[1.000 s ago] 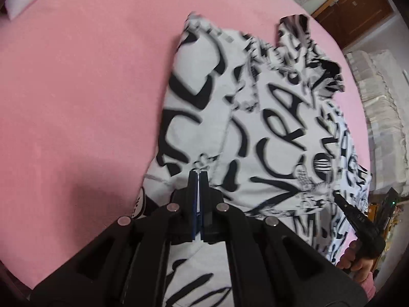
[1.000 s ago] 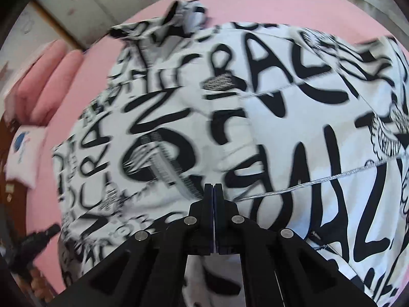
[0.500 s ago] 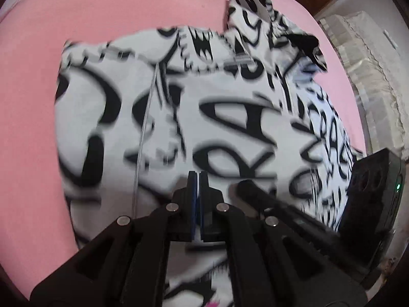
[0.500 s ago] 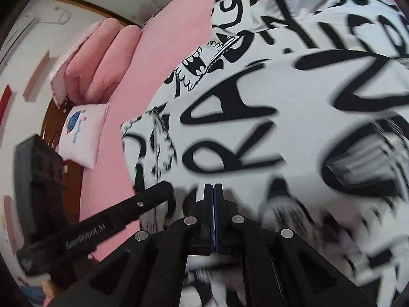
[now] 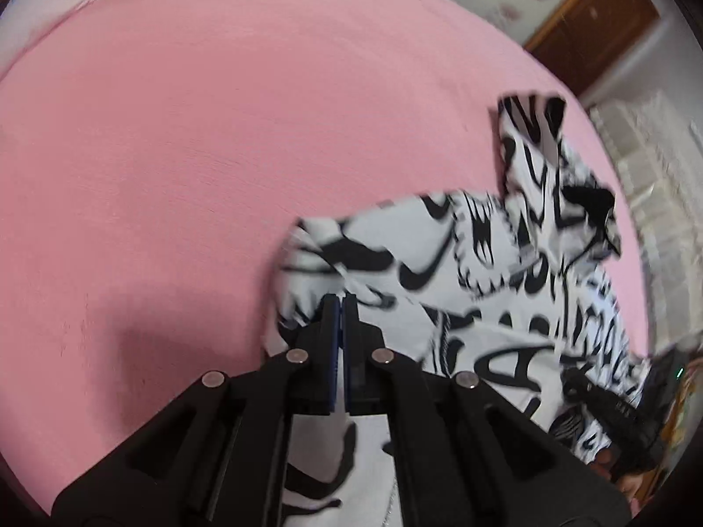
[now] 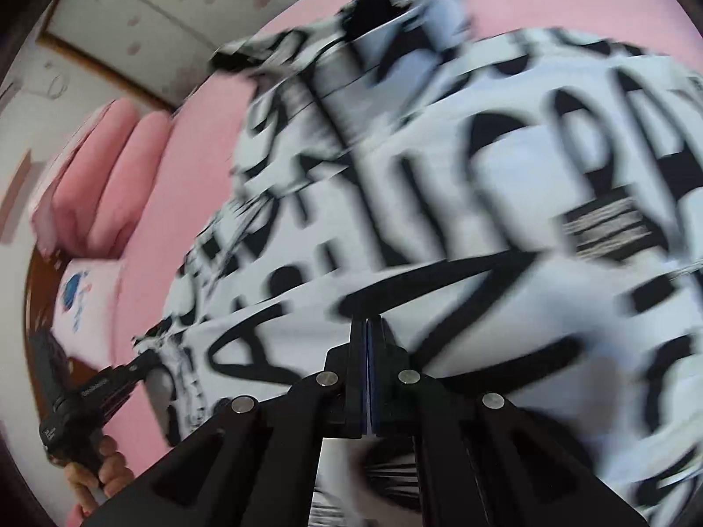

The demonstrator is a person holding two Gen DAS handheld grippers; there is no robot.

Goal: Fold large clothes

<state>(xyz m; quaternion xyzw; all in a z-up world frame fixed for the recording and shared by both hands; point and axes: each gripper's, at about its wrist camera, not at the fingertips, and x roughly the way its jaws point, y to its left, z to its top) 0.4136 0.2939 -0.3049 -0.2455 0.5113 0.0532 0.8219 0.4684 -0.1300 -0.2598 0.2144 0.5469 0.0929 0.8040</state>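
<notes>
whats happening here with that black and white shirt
A person is folding a black-and-white printed garment on a pink bed, one hand-held gripper in each hand. The left hand-held gripper and the right hand-held gripper are both shut on its fabric. Both views are blurred, so the fold looks under way.

Even, soft daylight; both fisheye views bend at the rims; motion blur, heaviest in the right-wrist view.
</notes>
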